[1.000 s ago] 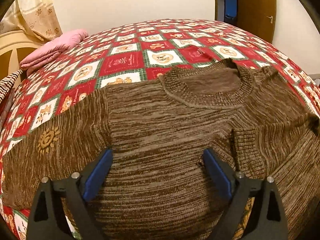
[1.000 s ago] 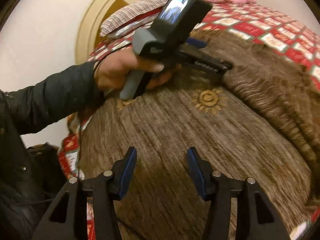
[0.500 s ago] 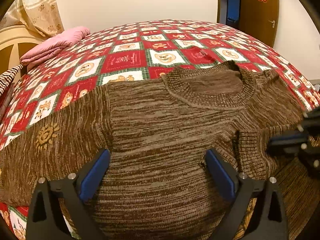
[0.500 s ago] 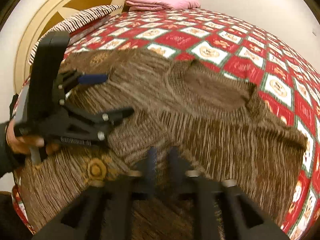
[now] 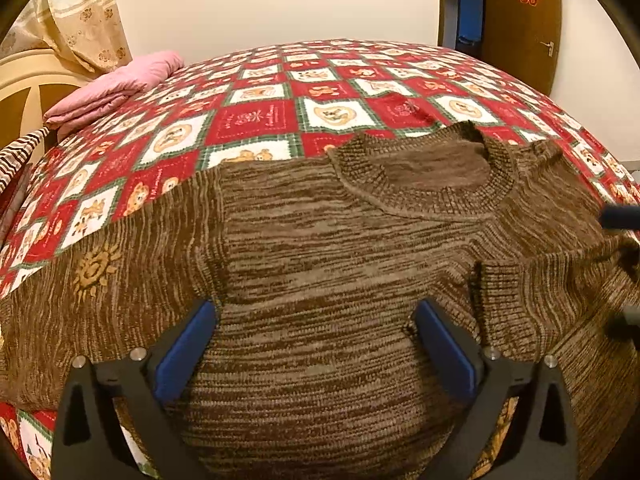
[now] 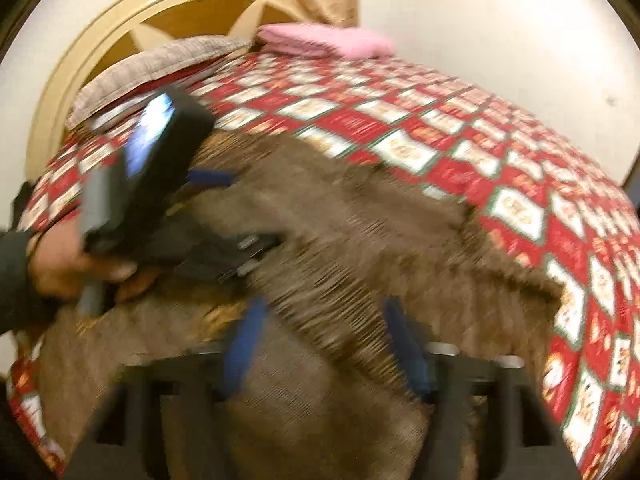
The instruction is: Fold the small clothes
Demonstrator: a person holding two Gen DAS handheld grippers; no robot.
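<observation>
We saw a brown knitted sweater [image 5: 320,264] spread flat across a bed with a red, white and green patchwork quilt [image 5: 256,120], filling the lower half of the left wrist view, its ribbed neckline toward the upper right. Our left tool [image 5: 316,332] hovered at the bottom centre over the sweater's body, released, its blue pads spread wide with only flat knit showing between them. A folded pink blanket [image 5: 116,84] lay at the upper left by a cream headboard [image 6: 120,40]. The right wrist view was blurred. Our right tool [image 6: 324,344] sat at the bottom centre, its jaws having just been opening, apart over the sweater and gripping nothing. At left there, a hand [image 6: 68,268] held the left tool.
</observation>
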